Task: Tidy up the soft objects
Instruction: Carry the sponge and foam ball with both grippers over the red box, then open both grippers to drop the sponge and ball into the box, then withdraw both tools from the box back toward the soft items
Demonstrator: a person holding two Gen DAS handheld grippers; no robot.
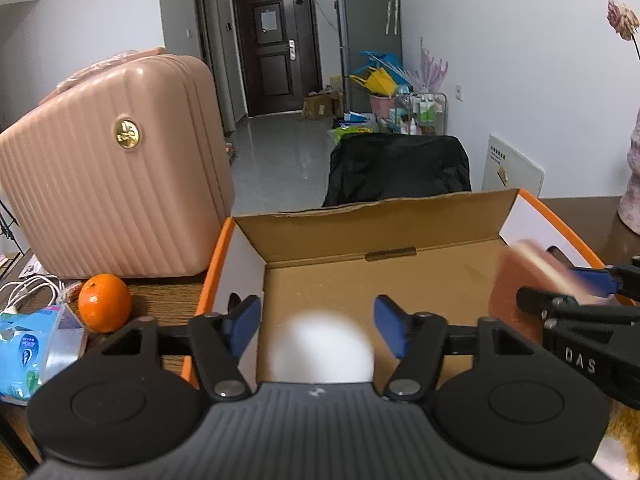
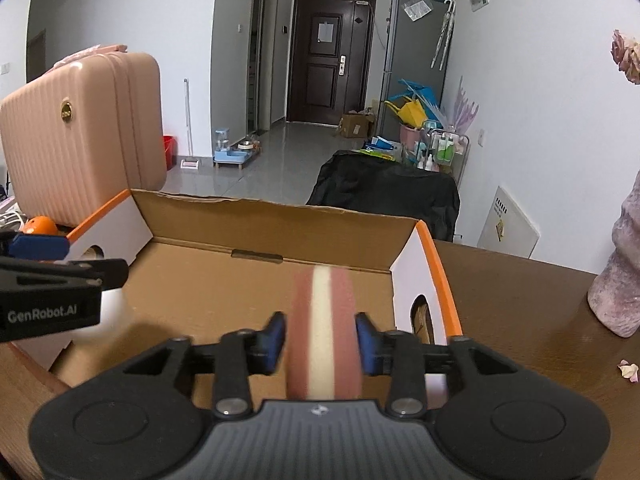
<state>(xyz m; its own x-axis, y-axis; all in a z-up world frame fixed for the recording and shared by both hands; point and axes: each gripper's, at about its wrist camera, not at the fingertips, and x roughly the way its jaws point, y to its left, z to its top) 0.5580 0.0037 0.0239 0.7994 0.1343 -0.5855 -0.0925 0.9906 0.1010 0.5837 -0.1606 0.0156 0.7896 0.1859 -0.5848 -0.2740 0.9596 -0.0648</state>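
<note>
Your left claw (image 1: 318, 326) is spread wide over the cardboard box (image 1: 380, 276), and the blurred white ball (image 1: 323, 346) sits in the gap between its blue pads (image 1: 245, 324) with clear space on both sides, so nothing is gripped there. Your right claw (image 2: 320, 344) stands only partly apart, with the round pink sponge (image 2: 322, 332) on edge between its 2 blue pads (image 2: 276, 340). That sponge shows 2 reddish-pink layers and 1 cream stripe down the middle, smeared by motion; thin gaps show beside it, so the pads look clear of it rather than clamped, though the blur keeps that from being certain.

Both soft pieces are above the open box, the ball toward its left end, the sponge toward its right. The box has brown inner walls, white ends and orange edging, and it rests on the dark wood tabletop (image 2: 520, 300). An orange (image 1: 105, 303) lies just left of the box, in front of the pink suitcase (image 1: 116, 168).
</note>
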